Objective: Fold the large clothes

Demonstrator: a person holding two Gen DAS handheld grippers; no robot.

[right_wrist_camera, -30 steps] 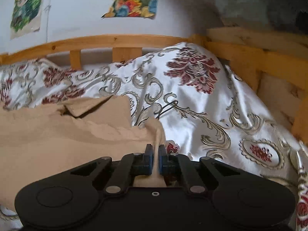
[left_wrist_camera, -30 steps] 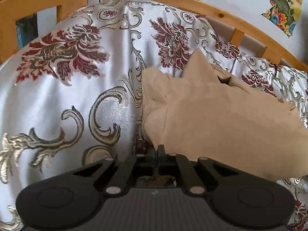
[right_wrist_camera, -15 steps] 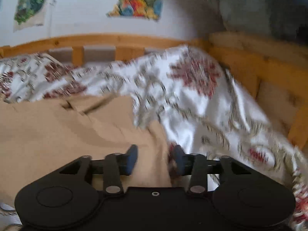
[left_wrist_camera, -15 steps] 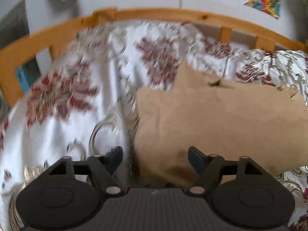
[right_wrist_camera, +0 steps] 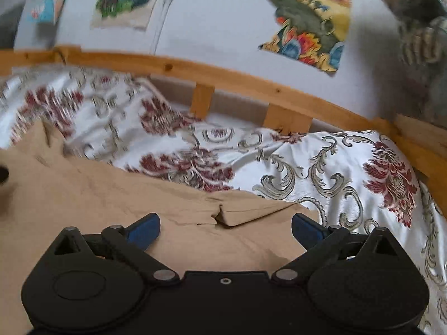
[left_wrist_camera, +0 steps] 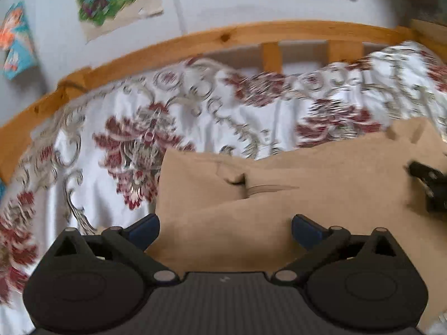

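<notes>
Cloth (left_wrist_camera: 279,195) lies flat, let go. Left gripper (left_wrist_camera: 225,229) and right gripper (right_wrist_camera: 225,227) have just opened wide, holding nothing. Next, I think, grab a new edge.

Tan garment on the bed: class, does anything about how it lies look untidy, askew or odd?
Yes. The tan garment is not flat: a flap near its far edge has buckled up, leaving a dark gap. Its far edge runs uneven over the floral bedspread. No damage visible.

Left gripper (left_wrist_camera: 225,230) and right gripper (right_wrist_camera: 225,230) just sprung wide, tan garment (left_wrist_camera: 279,195) released, both drawn back.
</notes>
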